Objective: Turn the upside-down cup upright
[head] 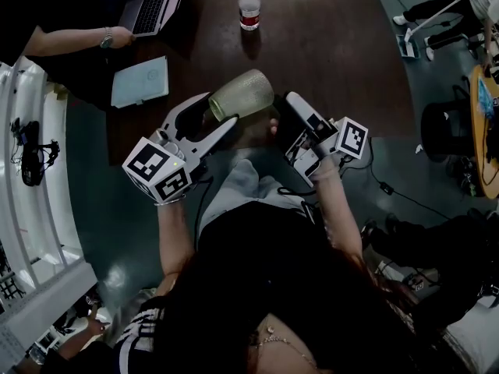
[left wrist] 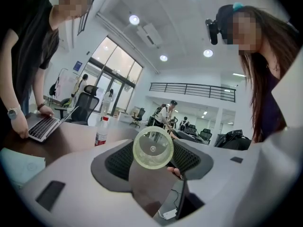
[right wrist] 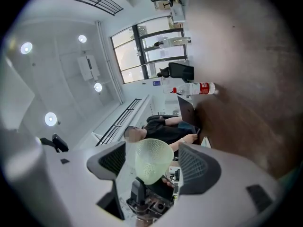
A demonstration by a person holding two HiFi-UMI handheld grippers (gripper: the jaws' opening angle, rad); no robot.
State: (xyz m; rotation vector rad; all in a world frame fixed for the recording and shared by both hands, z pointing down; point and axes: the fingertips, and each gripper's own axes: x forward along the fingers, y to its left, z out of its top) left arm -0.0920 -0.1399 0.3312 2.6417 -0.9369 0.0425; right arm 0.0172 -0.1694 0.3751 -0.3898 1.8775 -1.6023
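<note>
The left gripper [head: 221, 109] reaches forward roughly level above the near edge of the surface [head: 335, 45]. Its jaws stand wide and are clamped on the translucent cup [head: 243, 92], which is held clear of the surface, tipped on its side. Just to the right, the right gripper [head: 290, 127] angles slightly upward toward the cup with jaws apart, and a water bottle [head: 249, 6] stands well beyond.

My head camera looks steeply down on the cup [head: 240, 93]. The camera on my left gripper [head: 221, 109] sits close behind the cup, end-on. The one on my right gripper [head: 284, 114] faces its side, rolled over. All 3 views share the cup and the bottle [head: 249, 6] beyond it.
</note>
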